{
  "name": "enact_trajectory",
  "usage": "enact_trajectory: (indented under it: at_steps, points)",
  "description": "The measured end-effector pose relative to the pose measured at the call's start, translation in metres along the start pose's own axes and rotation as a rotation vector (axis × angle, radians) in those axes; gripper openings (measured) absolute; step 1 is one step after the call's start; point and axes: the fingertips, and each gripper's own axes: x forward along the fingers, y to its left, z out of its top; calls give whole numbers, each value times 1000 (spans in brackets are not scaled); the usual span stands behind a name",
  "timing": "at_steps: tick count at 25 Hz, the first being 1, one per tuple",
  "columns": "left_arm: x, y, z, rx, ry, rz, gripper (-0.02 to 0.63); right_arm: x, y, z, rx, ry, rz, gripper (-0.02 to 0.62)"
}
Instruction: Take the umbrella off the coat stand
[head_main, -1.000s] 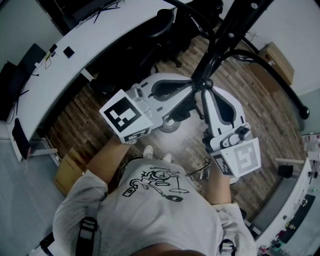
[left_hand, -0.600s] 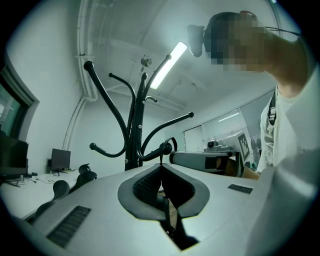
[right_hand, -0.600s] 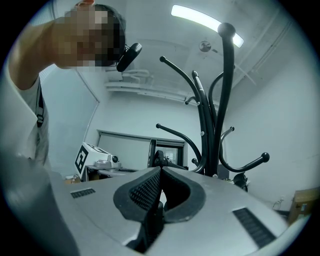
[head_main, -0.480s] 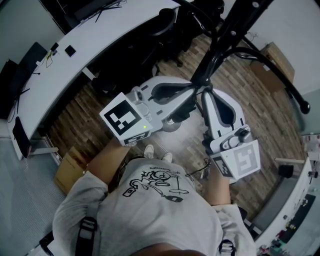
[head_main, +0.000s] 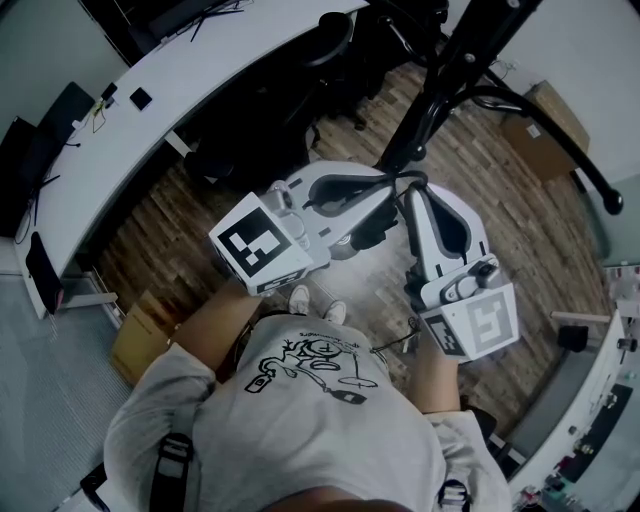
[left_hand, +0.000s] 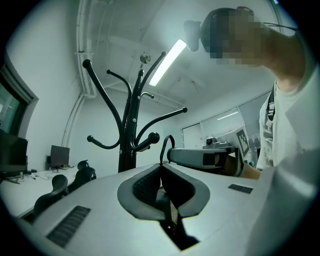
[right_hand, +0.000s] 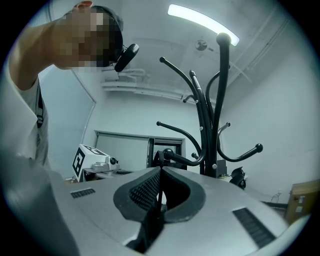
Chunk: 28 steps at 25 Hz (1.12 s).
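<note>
The black coat stand (head_main: 440, 80) rises in front of me, its curved hooks showing in the left gripper view (left_hand: 131, 120) and in the right gripper view (right_hand: 220, 100). A thin black umbrella strap (left_hand: 167, 141) loops up from my left gripper (left_hand: 160, 166) toward the right one. In the right gripper view the strap (right_hand: 159, 157) hangs round a hook's ball end. Both jaws of my right gripper (right_hand: 160, 170) press on it. In the head view the left gripper (head_main: 388, 180) and right gripper (head_main: 412, 190) meet at the pole. A dark shape (head_main: 372, 235) below them may be the umbrella.
A long curved white desk (head_main: 150, 110) runs along the left, with black office chairs (head_main: 330, 40) behind the stand. Cardboard boxes sit at the far right (head_main: 545, 120) and near left (head_main: 140, 340). The stand's grey base (head_main: 340, 248) rests on the wooden floor.
My left gripper has shifted a little to the right and nearer the stand's pole. The right gripper has barely moved.
</note>
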Motion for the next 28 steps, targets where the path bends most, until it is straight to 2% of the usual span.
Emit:
enact_trajectory:
  at_steps: [7,23,28]
  points:
    - [-9,-7,-10,-4,15,1,28,-11,0,-12,7,29,-33,14]
    - [-49,9,-23,-30,9,134,28,-34,-3,-30,-10,84,-92,14]
    - [-57,9,-27,-35,11,154,28,-43,-1,-29,-18,92,-109,14]
